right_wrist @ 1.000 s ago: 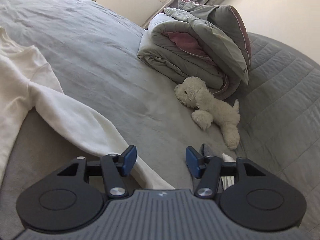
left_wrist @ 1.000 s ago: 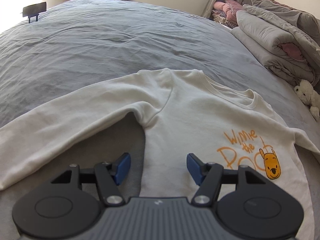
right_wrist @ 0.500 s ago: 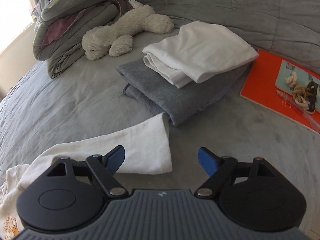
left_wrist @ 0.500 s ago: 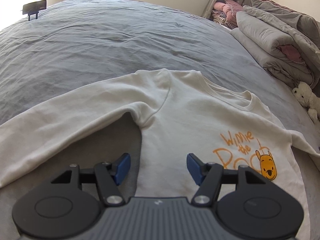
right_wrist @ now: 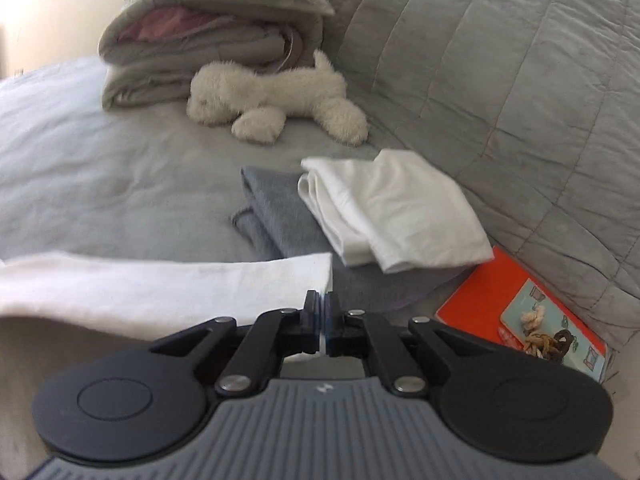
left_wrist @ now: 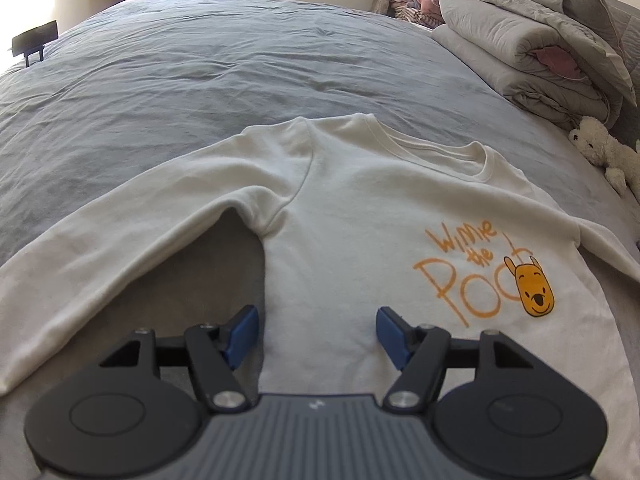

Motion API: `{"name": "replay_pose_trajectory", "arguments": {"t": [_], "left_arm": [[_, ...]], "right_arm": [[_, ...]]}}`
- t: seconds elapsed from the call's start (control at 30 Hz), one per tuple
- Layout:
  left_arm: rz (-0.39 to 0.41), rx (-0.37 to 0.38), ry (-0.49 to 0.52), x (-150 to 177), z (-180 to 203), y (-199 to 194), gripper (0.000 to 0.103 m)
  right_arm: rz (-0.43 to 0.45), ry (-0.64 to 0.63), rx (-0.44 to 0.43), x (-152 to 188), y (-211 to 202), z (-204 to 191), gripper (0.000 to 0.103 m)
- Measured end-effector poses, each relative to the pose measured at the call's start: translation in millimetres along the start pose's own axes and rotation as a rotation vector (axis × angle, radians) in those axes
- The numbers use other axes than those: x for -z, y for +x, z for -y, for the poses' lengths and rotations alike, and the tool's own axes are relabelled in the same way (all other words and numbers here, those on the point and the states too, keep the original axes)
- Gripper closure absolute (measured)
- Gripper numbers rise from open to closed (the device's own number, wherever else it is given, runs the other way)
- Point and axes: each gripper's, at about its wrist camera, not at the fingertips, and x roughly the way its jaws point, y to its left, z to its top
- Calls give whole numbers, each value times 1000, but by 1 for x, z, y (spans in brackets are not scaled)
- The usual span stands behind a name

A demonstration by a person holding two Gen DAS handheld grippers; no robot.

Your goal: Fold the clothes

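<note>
A cream sweatshirt (left_wrist: 360, 216) with an orange bear print lies flat, front up, on the grey bed. In the left wrist view my left gripper (left_wrist: 316, 336) hovers over its lower left side seam. Its jaws are opening, the body's edge lies below the gap, and the blue pads (left_wrist: 242, 336) press on nothing. In the right wrist view the sweatshirt's other sleeve (right_wrist: 168, 292) stretches in from the left. My right gripper (right_wrist: 323, 312) is shut on the corner of its cuff.
A folded white garment (right_wrist: 396, 208) sits on a folded grey one (right_wrist: 272, 212) just beyond the cuff. An orange book (right_wrist: 488, 300) lies to the right. A white plush toy (right_wrist: 276, 96) and a folded grey duvet (right_wrist: 208, 40) lie farther back.
The right gripper swung right from the toy and duvet to the sleeve's end and closed on the cuff. The left gripper stayed over the sweatshirt's edge, rolling slightly and opening a little.
</note>
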Motion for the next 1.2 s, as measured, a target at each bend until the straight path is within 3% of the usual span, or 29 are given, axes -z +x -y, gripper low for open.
{"name": "replay_pose_trajectory", "arguments": {"t": [0.1, 0.17, 0.2, 0.33, 0.47, 0.63, 0.7, 0.77, 0.93, 0.97, 1.0, 1.03, 1.07, 1.1, 1.13, 1.2], "left_arm": [[-16, 20, -12, -6, -4, -1, 34], [-10, 50, -57, -15, -14, -5, 35], [-3, 65, -75, -20, -19, -7, 35], [47, 61, -101, -53, -38, -13, 35], [72, 82, -48, -92, -42, -2, 34], [65, 63, 80, -120, -29, 35, 34], [77, 69, 108, -127, -26, 48, 25], [107, 82, 98, -131, -24, 61, 18], [114, 38, 66, -132, -20, 95, 18], [111, 32, 68, -131, -19, 100, 20], [108, 26, 70, -129, -18, 106, 31], [124, 2, 98, -126, -15, 108, 39], [133, -1, 126, -125, -13, 108, 63], [132, 19, 143, -125, -12, 107, 92], [130, 40, 158, -126, -11, 106, 92], [127, 42, 169, -132, -9, 104, 95]], "right_arm": [[71, -39, 44, -2, -16, -7, 85], [182, 0, 29, -8, -37, -7, 46], [231, 12, -25, -14, -43, -10, 40], [252, -54, -373, -33, -44, -52, 38], [258, -255, -642, -50, -44, -123, 38], [268, -392, -786, -74, -38, -186, 38], [270, -437, -810, -82, -28, -208, 38], [264, -478, -833, -86, -20, -227, 38], [246, -519, -892, -94, -3, -262, 38], [236, -529, -903, -93, 0, -268, 38], [226, -541, -912, -92, 3, -274, 38], [217, -567, -923, -89, 4, -280, 57], [208, -595, -934, -86, 5, -285, 83], [225, -613, -924, -84, 2, -287, 84], [245, -631, -912, -82, -1, -288, 92], [296, -652, -850, -79, -8, -288, 96]]}}
